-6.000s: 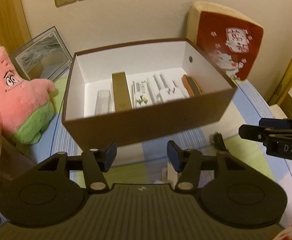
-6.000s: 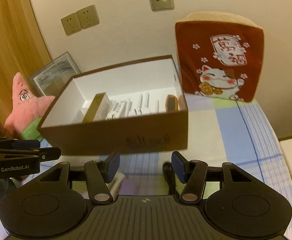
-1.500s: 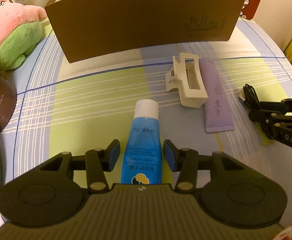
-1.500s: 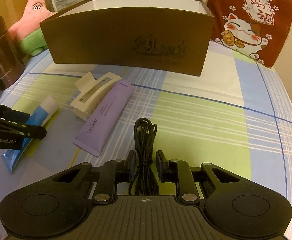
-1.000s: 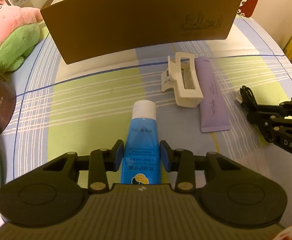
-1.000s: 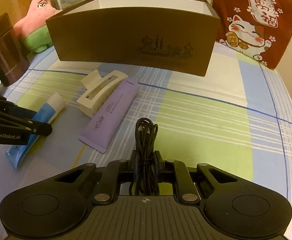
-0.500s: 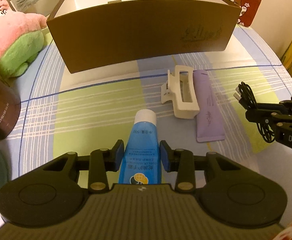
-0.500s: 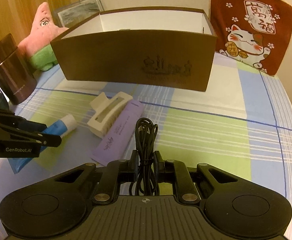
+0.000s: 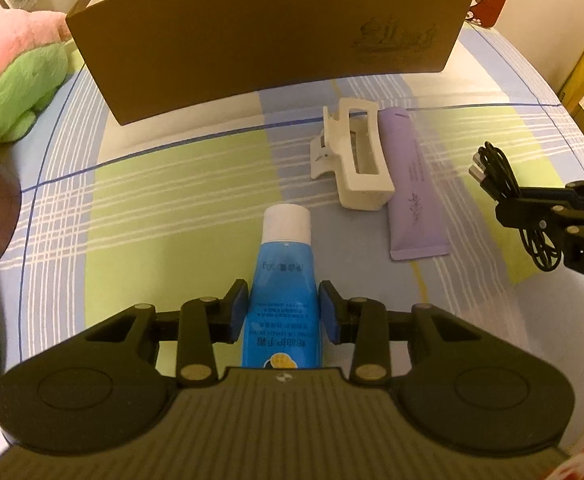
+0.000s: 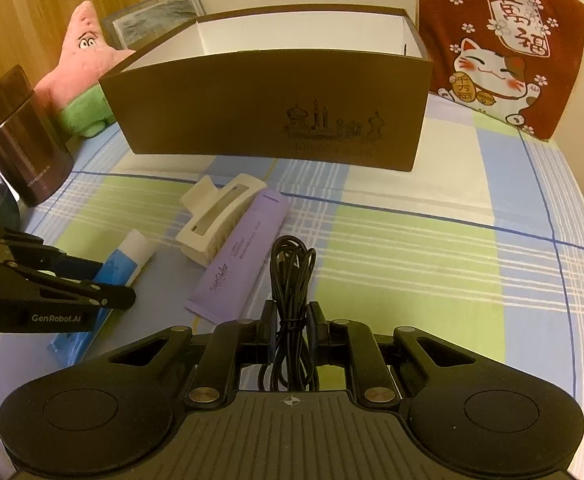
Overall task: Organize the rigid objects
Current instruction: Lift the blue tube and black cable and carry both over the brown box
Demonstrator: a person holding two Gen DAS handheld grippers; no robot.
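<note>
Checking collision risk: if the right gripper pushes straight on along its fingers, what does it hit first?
The right gripper, shut on the black cable, points down at bare checked bedspread; it would likely meet that first. The brown box sits farther on; depth is unclear.

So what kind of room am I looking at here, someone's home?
Most likely a bedroom at home. The work surface is a checked bedsheet, a pink star plush toy and a red lucky-cat cushion lean against the wall behind, and toiletries such as a purple tube lie about.

Black gripper [image 9: 283,310], blue pads [image 9: 239,310], brass screws.
</note>
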